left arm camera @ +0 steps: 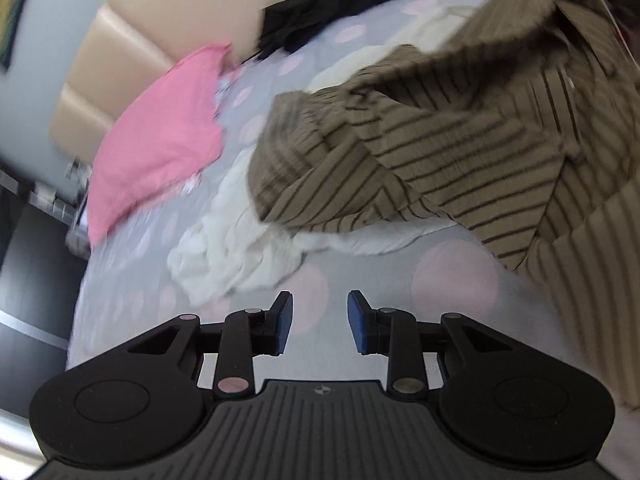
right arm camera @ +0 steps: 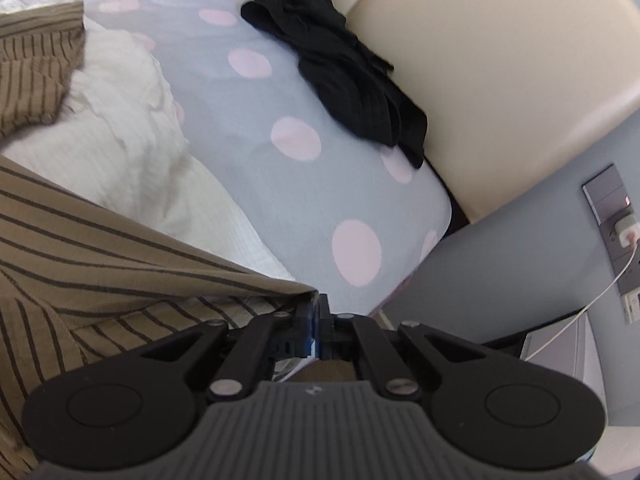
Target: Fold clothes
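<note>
A brown striped shirt (left arm camera: 460, 152) hangs lifted over the bed at the upper right of the left wrist view, its lower part bunched on a white garment (left arm camera: 240, 248). My left gripper (left arm camera: 320, 320) is open and empty above the bedsheet, below the white garment. In the right wrist view my right gripper (right arm camera: 316, 320) is shut on an edge of the brown striped shirt (right arm camera: 100, 248), which spreads to the left. The white garment (right arm camera: 120, 140) lies beyond it.
The bed has a grey sheet with pink dots (right arm camera: 280, 200). A pink garment (left arm camera: 160, 140) and a black garment (right arm camera: 352, 88) lie near the beige headboard (right arm camera: 500, 80). A wall socket with a charger (right arm camera: 624, 232) is at the right.
</note>
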Tool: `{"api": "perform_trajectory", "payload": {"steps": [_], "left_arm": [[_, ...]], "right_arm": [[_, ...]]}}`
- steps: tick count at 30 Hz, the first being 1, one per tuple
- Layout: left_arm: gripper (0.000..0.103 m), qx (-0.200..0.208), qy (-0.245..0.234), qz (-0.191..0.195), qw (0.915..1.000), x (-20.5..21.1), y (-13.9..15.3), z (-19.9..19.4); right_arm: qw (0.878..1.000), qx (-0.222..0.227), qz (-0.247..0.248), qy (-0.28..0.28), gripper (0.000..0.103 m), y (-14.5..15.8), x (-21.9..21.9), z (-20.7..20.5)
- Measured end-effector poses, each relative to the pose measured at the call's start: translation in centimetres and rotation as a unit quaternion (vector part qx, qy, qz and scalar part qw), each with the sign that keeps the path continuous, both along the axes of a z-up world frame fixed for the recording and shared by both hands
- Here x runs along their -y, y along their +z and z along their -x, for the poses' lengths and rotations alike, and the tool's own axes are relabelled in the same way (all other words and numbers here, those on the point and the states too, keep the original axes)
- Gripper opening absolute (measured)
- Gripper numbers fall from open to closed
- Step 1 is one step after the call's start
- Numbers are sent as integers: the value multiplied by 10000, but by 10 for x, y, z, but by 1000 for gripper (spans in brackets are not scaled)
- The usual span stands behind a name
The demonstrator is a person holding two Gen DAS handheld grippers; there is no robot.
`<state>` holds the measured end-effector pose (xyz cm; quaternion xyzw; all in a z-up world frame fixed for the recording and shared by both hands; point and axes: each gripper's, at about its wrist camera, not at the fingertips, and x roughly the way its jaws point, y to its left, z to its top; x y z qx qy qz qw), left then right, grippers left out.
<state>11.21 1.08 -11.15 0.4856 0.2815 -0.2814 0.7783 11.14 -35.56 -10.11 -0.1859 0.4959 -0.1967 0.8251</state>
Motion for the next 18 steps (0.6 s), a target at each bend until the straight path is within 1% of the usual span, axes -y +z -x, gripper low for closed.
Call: {"api": "perform_trajectory", "payload": {"steps": [2,5,8,10,11,12,14,16,18], "left_arm": [[28,155,-528,-311,9980,12,-16,1],[28,488,-1177,-708,9893,26,-36,4],[28,646,-1471,-880,9831,37,-52,4],[28,778,-1457,-892,9822,44,-59,2],[23,797,-1407,-851,9832,46,-60,1],[10,764,-1332,-787,9850,46,-60,0],[2,578,-1153,-556,9901,44,-53,-1],[0,600,-943,-276,9933,38,-43,1],[0,603,-597,49,9964,26,-28,3]], "right_arm": [[9999,-57,-91,-15,1,-6,4,-1],[9998,-51,-193,-4,1,-9,7,-1],[9997,-16,-238,24,1,-10,8,-1],[9997,8,-258,41,1,-9,9,-1],[9996,21,-263,52,1,-9,9,-1],[9996,36,-259,63,1,-8,9,-1],[9996,75,-247,94,1,-5,7,0],[9996,141,-209,132,1,0,4,2],[9994,224,-174,177,1,7,1,5]]}}
